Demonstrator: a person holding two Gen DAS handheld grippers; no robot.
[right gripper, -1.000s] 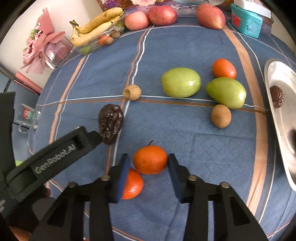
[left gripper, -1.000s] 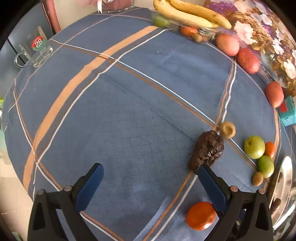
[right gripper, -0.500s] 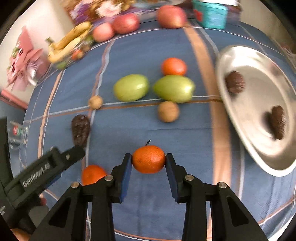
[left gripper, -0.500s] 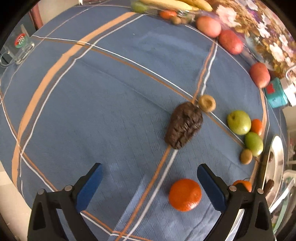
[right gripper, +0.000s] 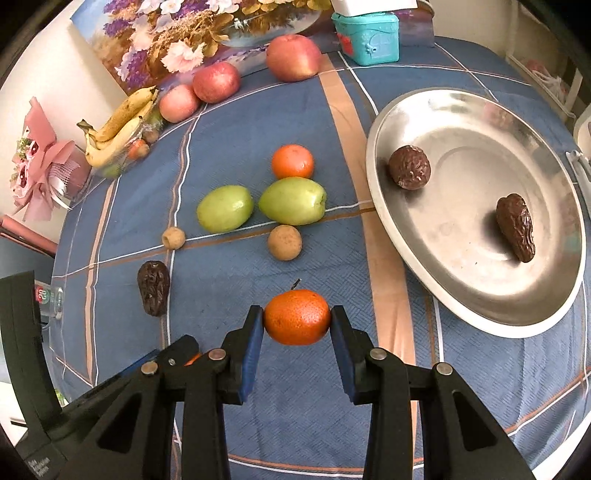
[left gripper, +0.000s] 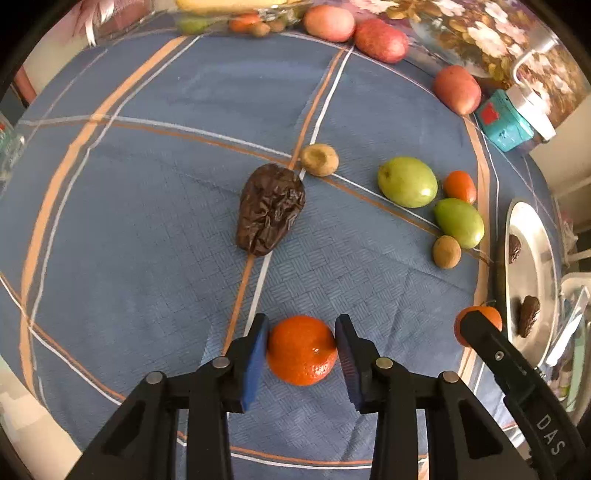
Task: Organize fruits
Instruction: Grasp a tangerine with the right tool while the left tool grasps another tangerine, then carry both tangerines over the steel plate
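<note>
My left gripper [left gripper: 301, 347] is shut on an orange mandarin [left gripper: 301, 350] low over the blue checked cloth. My right gripper [right gripper: 297, 323] is shut on a second mandarin [right gripper: 297, 321] and holds it above the cloth, left of the steel plate [right gripper: 461, 302]. The plate holds a round dark fruit [right gripper: 409, 167] and a wrinkled dark date [right gripper: 515, 226]. Another date [left gripper: 271, 208] lies on the cloth ahead of the left gripper. Two green fruits [right gripper: 225, 208] [right gripper: 293, 201], a third mandarin [right gripper: 292, 161] and two small brown fruits [right gripper: 284, 242] [right gripper: 173, 237] lie in the middle.
Red apples [right gripper: 293, 57], bananas [right gripper: 118, 125] in a clear tray, a teal box [right gripper: 367, 37], a floral picture [right gripper: 177, 33] and a pink bouquet [right gripper: 40, 166] line the table's far edge. A glass mug [right gripper: 48, 297] stands at the left edge.
My left gripper moved to the mandarin and shut on it. My right gripper carried its mandarin up and toward the plate.
</note>
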